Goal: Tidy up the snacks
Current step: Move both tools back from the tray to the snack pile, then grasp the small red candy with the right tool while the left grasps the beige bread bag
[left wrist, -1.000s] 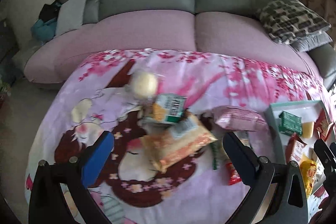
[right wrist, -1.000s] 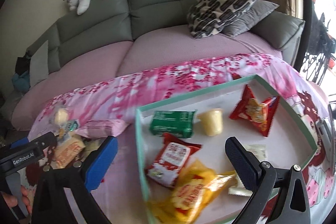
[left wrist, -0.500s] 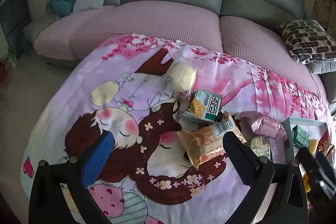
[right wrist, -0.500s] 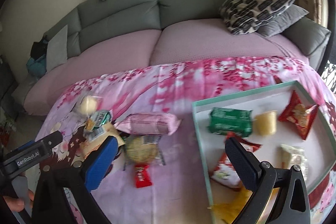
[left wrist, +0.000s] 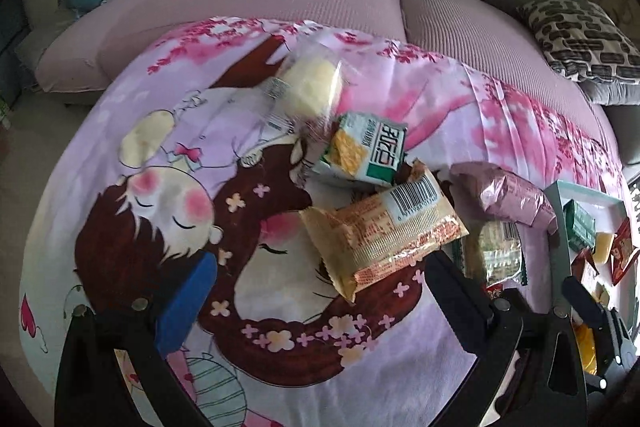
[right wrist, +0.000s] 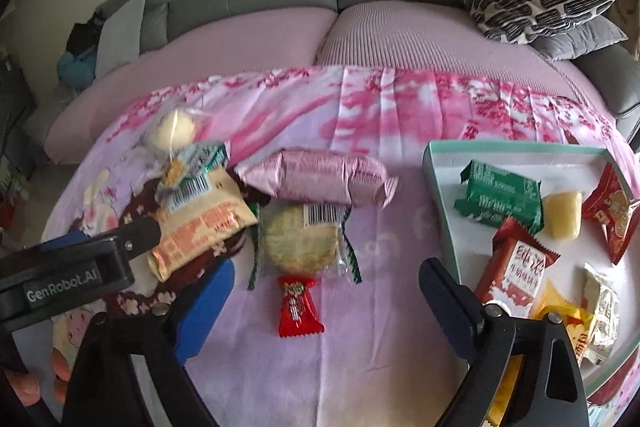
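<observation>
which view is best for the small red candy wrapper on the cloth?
Right wrist. The small red candy wrapper lies whole and unobstructed on the cloth, just below the round cracker pack. In the left wrist view only a red sliver shows, cut off by that hand-held gripper's own finger.

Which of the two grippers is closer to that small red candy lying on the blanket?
Right. The right gripper has the small red candy between its closing jaws, untouched; the left gripper is off beside it, over the orange snack packet.
</observation>
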The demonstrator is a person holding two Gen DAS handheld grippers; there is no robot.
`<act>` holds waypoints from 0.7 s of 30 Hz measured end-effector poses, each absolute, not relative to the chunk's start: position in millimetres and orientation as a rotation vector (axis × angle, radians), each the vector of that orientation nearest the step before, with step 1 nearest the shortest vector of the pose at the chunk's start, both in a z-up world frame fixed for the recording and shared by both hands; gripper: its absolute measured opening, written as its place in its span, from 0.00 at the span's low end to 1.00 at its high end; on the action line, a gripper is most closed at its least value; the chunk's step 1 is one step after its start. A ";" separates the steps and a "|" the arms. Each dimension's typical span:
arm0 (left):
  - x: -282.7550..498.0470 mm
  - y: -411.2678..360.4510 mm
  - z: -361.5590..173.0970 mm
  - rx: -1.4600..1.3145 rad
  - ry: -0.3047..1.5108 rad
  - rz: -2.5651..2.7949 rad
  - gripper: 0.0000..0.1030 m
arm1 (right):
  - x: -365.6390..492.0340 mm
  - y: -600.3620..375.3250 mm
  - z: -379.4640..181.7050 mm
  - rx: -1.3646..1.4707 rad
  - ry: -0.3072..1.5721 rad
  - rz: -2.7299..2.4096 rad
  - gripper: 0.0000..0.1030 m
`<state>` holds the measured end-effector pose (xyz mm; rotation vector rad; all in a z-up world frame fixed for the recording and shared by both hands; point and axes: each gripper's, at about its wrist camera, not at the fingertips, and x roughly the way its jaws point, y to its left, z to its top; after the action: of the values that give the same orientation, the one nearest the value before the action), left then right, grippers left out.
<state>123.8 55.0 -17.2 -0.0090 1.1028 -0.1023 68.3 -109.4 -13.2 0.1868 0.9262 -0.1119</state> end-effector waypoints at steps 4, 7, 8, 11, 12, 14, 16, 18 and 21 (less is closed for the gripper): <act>125.0 50.5 -22.0 0.000 1.117 -0.115 1.00 | 69.9 -108.1 -23.9 0.179 0.967 -0.105 0.84; 124.7 49.5 -21.4 0.004 1.115 -0.119 1.00 | 70.4 -106.1 -28.8 0.169 0.985 -0.098 0.80; 124.6 49.0 -21.5 0.005 1.115 -0.121 1.00 | 70.9 -105.1 -30.3 0.165 0.991 -0.096 0.79; 125.0 48.7 -21.9 0.006 1.117 -0.123 1.00 | 71.7 -102.6 -35.3 0.148 1.009 -0.094 0.73; 124.9 48.5 -22.2 0.006 1.117 -0.126 1.00 | 71.8 -102.1 -37.1 0.144 1.016 -0.093 0.71; 124.6 47.3 -22.2 0.010 1.115 -0.134 1.00 | 71.5 -100.9 -39.0 0.137 1.023 -0.092 0.66; 124.7 45.7 -22.4 0.016 1.111 -0.142 1.00 | 71.7 -100.5 -40.4 0.129 1.028 -0.094 0.57; 125.0 42.5 -22.4 0.029 1.106 -0.154 1.00 | 71.7 -100.4 -41.2 0.126 1.031 -0.093 0.51; 124.7 33.3 -22.5 0.087 1.083 -0.165 1.00 | 71.4 -100.4 -41.3 0.128 1.034 -0.089 0.43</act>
<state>124.8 33.3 -22.5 0.0866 1.0834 -0.1647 71.4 -100.4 -41.3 0.1279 1.0343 -0.0885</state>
